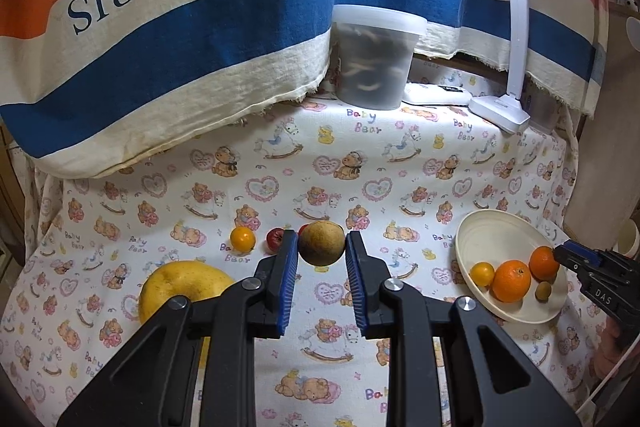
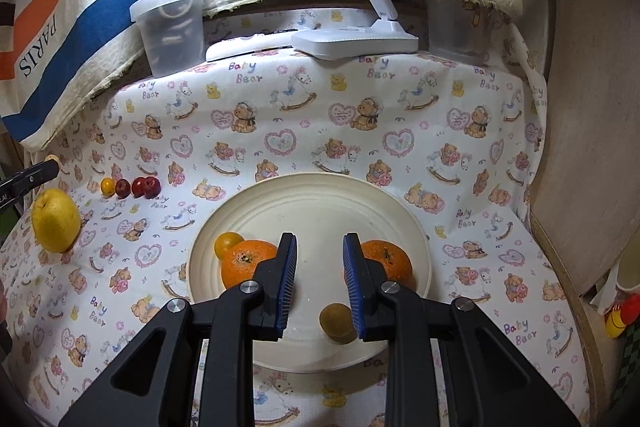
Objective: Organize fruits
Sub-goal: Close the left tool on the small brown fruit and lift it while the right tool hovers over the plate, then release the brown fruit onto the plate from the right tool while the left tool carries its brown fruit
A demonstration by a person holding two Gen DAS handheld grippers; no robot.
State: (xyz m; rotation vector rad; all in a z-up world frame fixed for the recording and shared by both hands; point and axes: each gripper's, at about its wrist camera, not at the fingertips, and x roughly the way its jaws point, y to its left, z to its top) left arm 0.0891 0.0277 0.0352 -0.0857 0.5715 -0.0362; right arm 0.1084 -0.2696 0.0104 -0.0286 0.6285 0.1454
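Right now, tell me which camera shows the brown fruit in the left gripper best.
The left wrist view: the brown fruit sits centred between the left gripper's pads, lifted above the tablecloth. The right wrist view shows only the tip of that gripper at its left edge, with a pale sliver that may be the fruit.

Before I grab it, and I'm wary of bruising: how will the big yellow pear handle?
The yellow pear looks bulky beside the small red fruits, so probably heavy. Its rounded, lopsided body may roll unevenly if nudged. The skin looks smooth, so it could slip between narrow pads.
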